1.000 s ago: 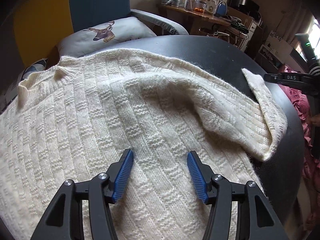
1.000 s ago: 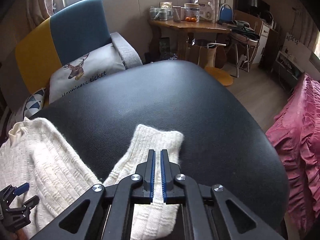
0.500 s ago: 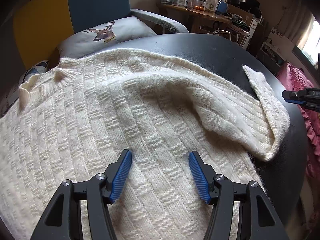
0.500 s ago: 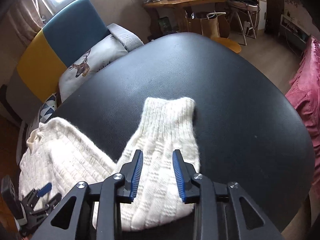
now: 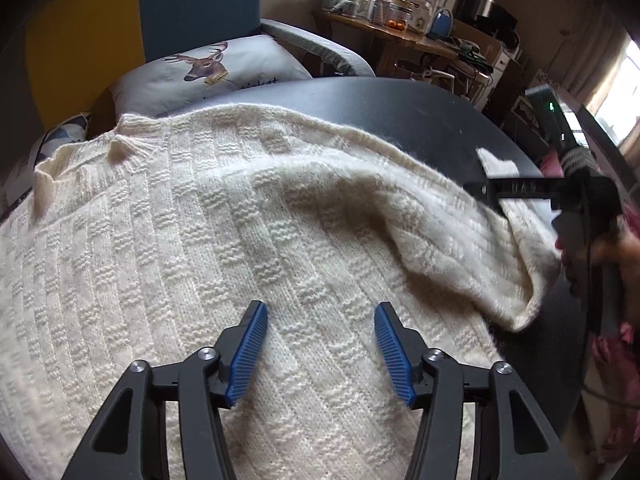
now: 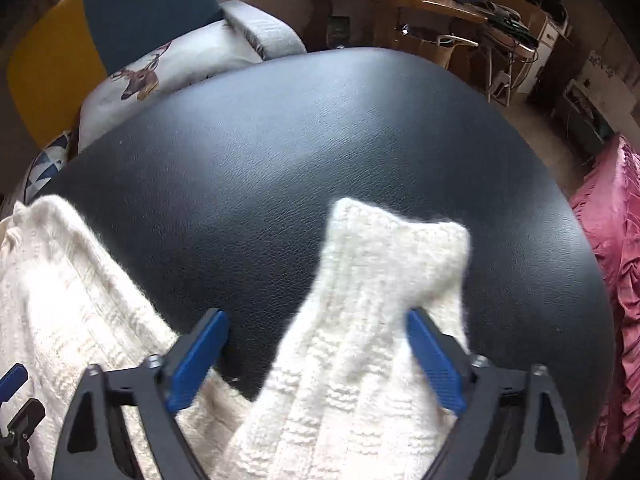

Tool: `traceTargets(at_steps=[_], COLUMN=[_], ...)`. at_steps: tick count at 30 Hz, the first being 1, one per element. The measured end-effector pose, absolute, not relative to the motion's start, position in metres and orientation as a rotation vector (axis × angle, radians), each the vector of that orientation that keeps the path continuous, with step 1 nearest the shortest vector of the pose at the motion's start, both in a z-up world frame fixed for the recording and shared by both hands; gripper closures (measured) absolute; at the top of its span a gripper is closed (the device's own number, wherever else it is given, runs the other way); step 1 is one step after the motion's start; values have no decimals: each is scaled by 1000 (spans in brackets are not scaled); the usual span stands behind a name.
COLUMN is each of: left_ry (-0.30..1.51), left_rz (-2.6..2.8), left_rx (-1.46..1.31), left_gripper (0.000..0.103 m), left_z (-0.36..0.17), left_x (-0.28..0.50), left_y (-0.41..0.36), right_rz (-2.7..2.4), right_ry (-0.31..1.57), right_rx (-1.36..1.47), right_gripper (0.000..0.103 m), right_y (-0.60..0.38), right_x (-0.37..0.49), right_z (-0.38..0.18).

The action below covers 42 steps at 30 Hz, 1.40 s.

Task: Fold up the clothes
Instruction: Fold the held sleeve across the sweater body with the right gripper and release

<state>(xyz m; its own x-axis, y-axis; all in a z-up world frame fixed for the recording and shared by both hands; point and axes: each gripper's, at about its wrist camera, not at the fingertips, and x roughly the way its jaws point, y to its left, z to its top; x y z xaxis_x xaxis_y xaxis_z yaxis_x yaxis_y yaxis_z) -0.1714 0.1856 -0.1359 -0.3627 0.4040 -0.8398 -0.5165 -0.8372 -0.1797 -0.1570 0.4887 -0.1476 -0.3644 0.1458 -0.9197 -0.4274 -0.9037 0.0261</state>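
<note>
A cream knitted sweater (image 5: 240, 220) lies spread over the black padded table (image 5: 400, 112). My left gripper (image 5: 320, 312) hovers over the sweater's body with its blue pads apart and closing a little; only flat knit lies under them. The sweater's sleeve (image 6: 384, 272) stretches out across the table (image 6: 320, 140), cuff pointing away. My right gripper (image 6: 316, 316) straddles the sleeve, its jaws opening wide and the pads not pinching it. In the left wrist view the right gripper (image 5: 486, 190) shows at the right, over the sleeve (image 5: 460, 248), held by a hand (image 5: 604, 248).
An armchair with a blue and yellow back (image 6: 100, 32) and a deer cushion (image 5: 208, 68) stands behind the table. A wooden desk (image 6: 400, 0) with jars is further back. Pink ruffled fabric (image 6: 608, 240) lies past the table's right edge.
The right gripper went from shut on the sleeve's cuff to wide open and dropped lower over the sleeve, which now lies on the table. The left gripper hardly moved.
</note>
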Motion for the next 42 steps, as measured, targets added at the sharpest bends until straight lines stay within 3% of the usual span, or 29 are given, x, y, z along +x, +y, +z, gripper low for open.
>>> traceTargets(at_steps=[1, 4, 12, 22, 32, 37, 42], left_ry=[153, 221, 291, 334, 399, 447, 527], left_rz=[2208, 2216, 2219, 2250, 2260, 2223, 2174], left_rx=[-1306, -1311, -1380, -1361, -1376, -1438, -1312], left_gripper=[51, 51, 48, 46, 44, 44, 48], left_z=[-132, -129, -142, -144, -144, -138, -100], left_x=[-174, -186, -199, -193, -192, -198, -178], left_y=[186, 192, 199, 202, 210, 214, 218], right_rz=[2312, 2312, 2343, 2407, 2345, 2337, 2312], right_ry=[383, 453, 549, 608, 860, 994, 822], right_rx=[-1504, -1481, -1329, -1071, -1016, -1028, -975], right_gripper=[54, 81, 86, 86, 86, 78, 76], right_y=[494, 513, 542, 557, 554, 564, 569], right_x=[-155, -147, -114, -3, 99, 132, 167], right_z=[-145, -139, -117, -68, -116, -118, -82])
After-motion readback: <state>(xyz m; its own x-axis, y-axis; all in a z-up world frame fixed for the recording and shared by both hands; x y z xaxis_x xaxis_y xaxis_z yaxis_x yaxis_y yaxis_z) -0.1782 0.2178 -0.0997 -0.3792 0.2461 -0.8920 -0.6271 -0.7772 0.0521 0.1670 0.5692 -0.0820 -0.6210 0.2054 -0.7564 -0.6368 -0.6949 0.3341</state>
